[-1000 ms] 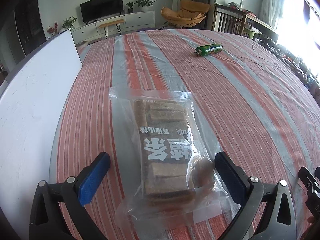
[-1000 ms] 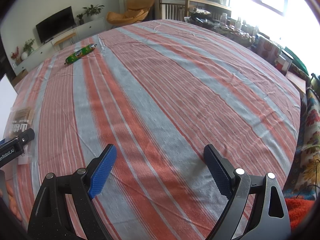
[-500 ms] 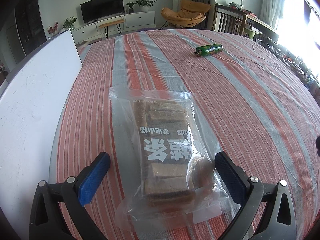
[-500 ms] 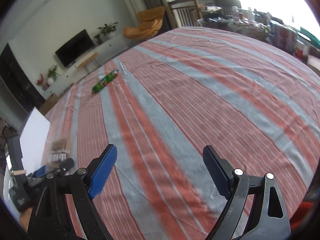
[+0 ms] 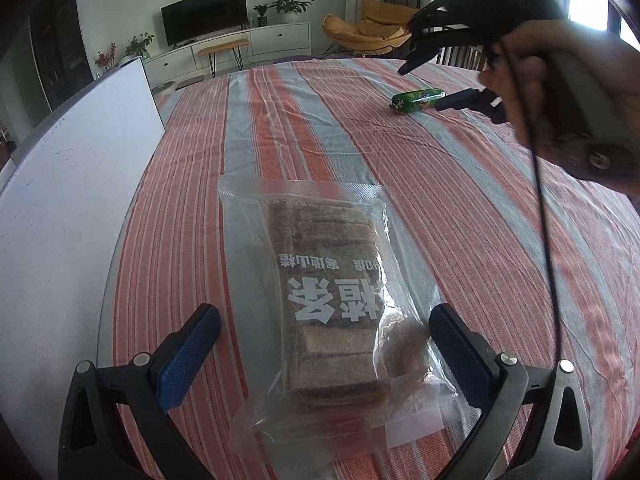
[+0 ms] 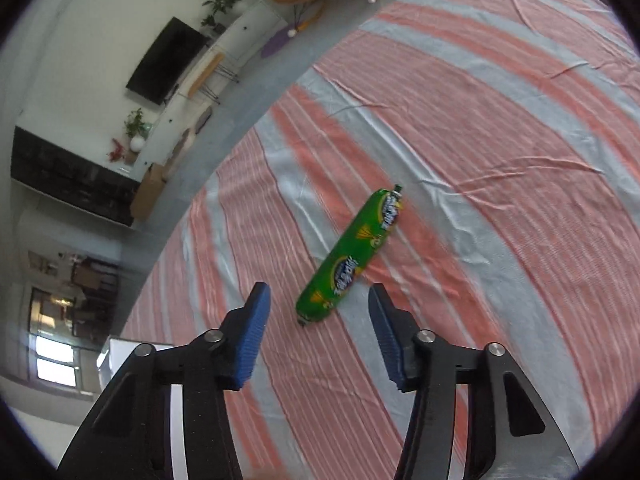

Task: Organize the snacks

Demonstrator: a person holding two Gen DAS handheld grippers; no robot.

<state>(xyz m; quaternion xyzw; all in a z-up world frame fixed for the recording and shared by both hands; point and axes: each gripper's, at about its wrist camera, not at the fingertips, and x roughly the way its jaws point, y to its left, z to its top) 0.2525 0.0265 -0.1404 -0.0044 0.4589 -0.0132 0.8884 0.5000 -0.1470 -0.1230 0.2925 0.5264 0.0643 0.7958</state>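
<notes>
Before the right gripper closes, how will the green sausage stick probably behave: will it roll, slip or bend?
The green sausage stick is a round tube lying flat on the striped tablecloth, so a sideways nudge would likely roll it. Its wrapper looks glossy, so it may slip between the pads. The right gripper, whose jaws have just been closing, is not yet touching it; a grip across the middle seems safest.

**Colours on the striped table**

We saw a tablecloth (image 5: 460, 208) striped in coral red and pale grey-blue. The sausage snack (image 6: 352, 258) wore bright green with yellow and blue print. The clear bag (image 5: 324, 304) showed brown bars under white lettering. Gripper pads (image 6: 256, 340) were blue, the board (image 5: 68, 208) white.
</notes>
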